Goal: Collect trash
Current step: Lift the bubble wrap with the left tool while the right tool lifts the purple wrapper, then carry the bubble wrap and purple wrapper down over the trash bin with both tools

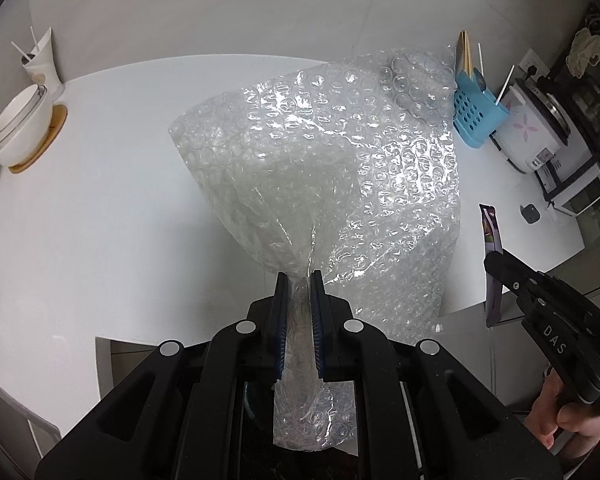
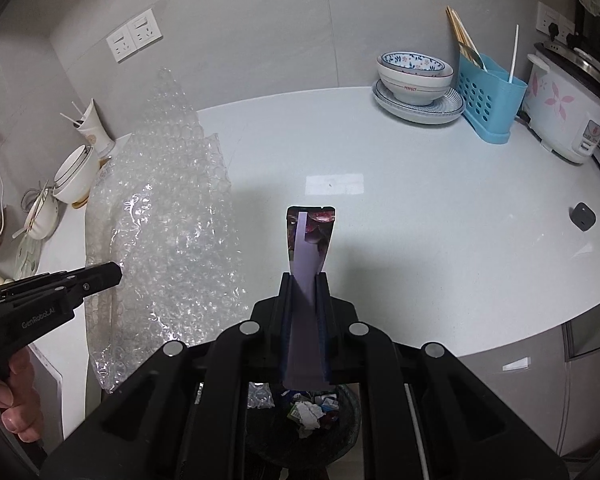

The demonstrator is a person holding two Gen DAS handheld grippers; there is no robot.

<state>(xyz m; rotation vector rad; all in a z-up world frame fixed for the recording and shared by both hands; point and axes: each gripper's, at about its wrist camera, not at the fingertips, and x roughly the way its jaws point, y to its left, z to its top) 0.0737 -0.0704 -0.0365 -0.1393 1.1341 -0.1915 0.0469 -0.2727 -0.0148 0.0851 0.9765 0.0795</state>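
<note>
Left tongs: you've got them pinched on a gathered neck of the bubble wrap; the sheet fans out ahead, above the worktop.
Right tongs: pressed together on the purple wrapper, which sticks straight out past the tips.
Bin: dark, right below your right tongs, crumpled scraps inside.
Far side: blue cutlery caddy and stacked bowls by the wall.
</note>
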